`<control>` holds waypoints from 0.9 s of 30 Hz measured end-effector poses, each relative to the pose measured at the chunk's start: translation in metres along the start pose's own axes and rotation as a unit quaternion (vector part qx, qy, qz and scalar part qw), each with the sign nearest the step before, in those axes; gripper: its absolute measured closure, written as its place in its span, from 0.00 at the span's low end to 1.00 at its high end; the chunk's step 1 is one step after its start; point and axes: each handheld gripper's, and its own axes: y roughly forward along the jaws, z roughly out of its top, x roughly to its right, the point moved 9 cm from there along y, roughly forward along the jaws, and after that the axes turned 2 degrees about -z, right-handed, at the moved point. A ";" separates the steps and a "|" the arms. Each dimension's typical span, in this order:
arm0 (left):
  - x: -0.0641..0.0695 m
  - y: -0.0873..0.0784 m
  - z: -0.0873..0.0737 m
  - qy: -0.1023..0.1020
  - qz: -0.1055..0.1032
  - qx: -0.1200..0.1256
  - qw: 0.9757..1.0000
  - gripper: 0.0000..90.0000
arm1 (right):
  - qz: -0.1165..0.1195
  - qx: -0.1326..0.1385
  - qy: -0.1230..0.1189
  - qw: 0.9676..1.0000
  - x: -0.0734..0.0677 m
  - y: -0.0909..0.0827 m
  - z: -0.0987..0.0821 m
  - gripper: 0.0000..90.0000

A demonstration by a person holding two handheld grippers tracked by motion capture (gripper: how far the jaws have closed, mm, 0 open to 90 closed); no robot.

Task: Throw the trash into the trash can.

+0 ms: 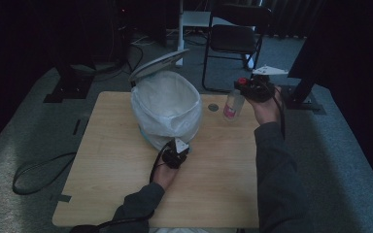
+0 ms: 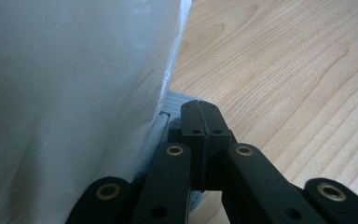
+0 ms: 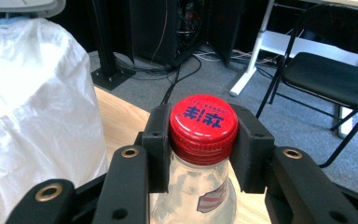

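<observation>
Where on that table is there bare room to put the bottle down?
Table is bare left of the bin and along the near edge between the sleeves. It is crowded at the far middle, between the bin and the bottle.

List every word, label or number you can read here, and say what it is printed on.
Red cap of the bottle, held between the jaws of the right hand-held gripper: blue characters, upside down, too blurred to read.
Bottle label: red and white print, too little showing to read.
White bin liner: no print visible.
</observation>
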 end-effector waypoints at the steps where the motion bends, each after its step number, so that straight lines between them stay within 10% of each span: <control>1: 0.000 0.000 0.000 0.000 0.000 -0.001 1.000 1.00 | 0.002 0.000 0.000 1.000 -0.001 -0.001 0.002 0.69; 27: 0.000 0.000 0.000 0.003 0.000 -0.003 1.000 1.00 | 0.015 -0.005 -0.005 1.000 -0.011 0.003 0.044 0.69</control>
